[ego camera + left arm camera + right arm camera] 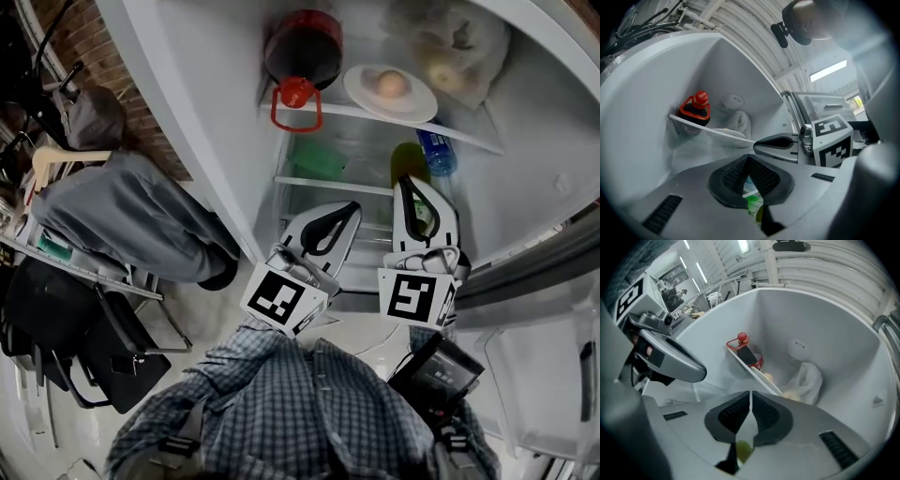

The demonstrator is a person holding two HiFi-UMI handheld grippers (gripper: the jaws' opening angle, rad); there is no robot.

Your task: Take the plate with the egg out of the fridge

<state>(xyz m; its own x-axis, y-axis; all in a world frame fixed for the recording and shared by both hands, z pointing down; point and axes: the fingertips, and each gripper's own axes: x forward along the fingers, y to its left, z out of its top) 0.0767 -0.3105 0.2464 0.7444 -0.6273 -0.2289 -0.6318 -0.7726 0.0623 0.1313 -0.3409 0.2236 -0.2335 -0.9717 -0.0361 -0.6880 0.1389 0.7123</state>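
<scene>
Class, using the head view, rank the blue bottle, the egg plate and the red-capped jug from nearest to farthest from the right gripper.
From the right gripper:
1. Blue bottle, just beyond the gripper's tip, on the lower shelf.
2. Egg plate, on the upper shelf, in the middle.
3. Red-capped jug, on the upper shelf, at the left.
</scene>
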